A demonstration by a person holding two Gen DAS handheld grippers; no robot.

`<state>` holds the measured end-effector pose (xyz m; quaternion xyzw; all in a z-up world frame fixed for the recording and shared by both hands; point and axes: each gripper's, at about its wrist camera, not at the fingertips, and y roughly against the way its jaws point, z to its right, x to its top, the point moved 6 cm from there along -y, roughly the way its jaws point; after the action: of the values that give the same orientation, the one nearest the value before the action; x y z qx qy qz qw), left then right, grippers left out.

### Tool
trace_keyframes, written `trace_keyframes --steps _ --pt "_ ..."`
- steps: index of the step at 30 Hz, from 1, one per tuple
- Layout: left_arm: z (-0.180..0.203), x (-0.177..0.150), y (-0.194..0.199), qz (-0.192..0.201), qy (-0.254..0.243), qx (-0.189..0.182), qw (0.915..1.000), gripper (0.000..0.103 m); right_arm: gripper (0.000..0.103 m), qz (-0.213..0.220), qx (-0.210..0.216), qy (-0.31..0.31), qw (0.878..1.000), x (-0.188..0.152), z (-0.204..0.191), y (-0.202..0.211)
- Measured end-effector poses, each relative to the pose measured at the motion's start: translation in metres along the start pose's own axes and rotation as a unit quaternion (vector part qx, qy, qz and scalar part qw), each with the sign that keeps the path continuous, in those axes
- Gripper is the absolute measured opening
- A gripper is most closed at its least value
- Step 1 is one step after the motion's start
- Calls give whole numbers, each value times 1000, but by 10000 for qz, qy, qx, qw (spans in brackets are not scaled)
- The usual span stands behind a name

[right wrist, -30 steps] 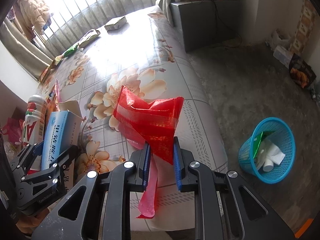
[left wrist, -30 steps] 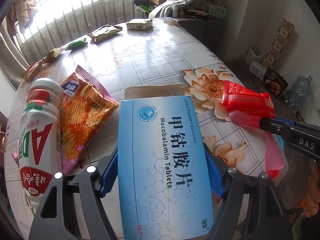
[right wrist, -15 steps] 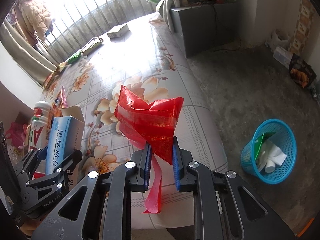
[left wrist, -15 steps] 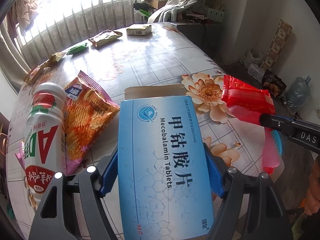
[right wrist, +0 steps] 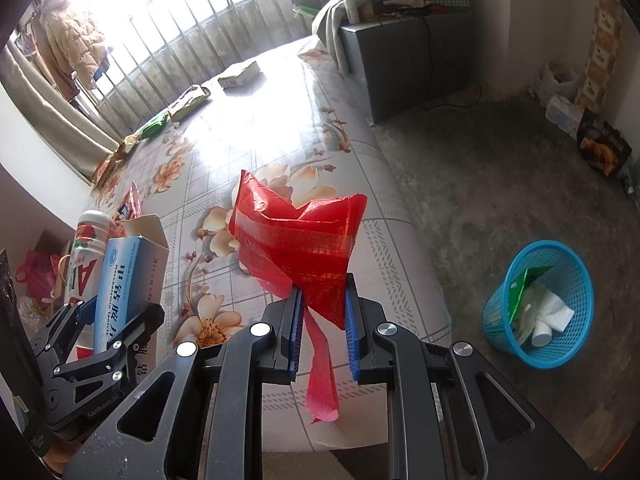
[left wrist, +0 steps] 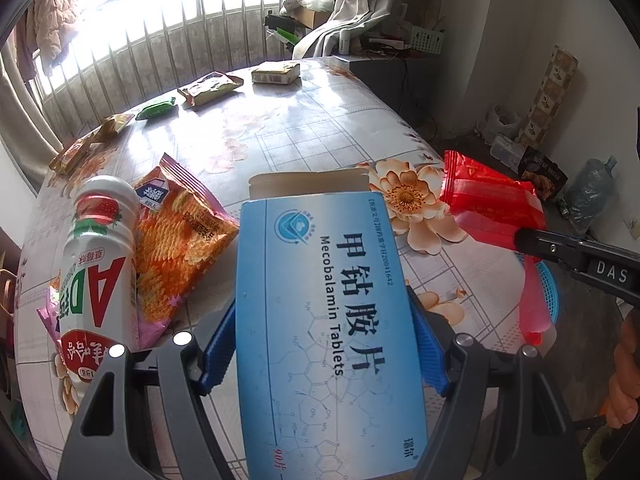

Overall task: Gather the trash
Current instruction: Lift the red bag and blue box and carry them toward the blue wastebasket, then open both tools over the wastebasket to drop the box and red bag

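A blue Mecobalamin tablet box, its top flap open, is clamped upright between the blue pads of my left gripper, above the flowered tablecloth. In the right wrist view that box and the left gripper show at the lower left. My right gripper is shut on a crumpled red plastic wrapper, and a red strip hangs below the pads. From the left wrist view the red wrapper and right gripper are at the right, near the table edge.
A white strawberry drink bottle and an orange snack bag lie left of the box. Several wrappers and a small carton sit at the table's far side. A blue basket with trash stands on the floor, right of the table.
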<state>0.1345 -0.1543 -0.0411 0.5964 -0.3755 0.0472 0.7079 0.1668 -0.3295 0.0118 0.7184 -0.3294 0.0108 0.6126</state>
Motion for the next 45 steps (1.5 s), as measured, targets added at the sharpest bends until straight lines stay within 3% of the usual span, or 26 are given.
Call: trace_keyframes --steps 19,25,36,45 --pt "6 0 26 290 -64 -4 9996 73 17 234 80 -93 9997 -3 4 21" --pt "22 4 38 424 -145 -187 9988 73 17 406 129 -236 9988 -6 19 38" --pt "98 36 48 520 -864 -967 9902 73 17 911 -220 -1282 9873 -19 116 82" --pt "213 66 25 99 -1752 -1824 9674 73 17 1190 -440 -2675 9552 -53 220 96"
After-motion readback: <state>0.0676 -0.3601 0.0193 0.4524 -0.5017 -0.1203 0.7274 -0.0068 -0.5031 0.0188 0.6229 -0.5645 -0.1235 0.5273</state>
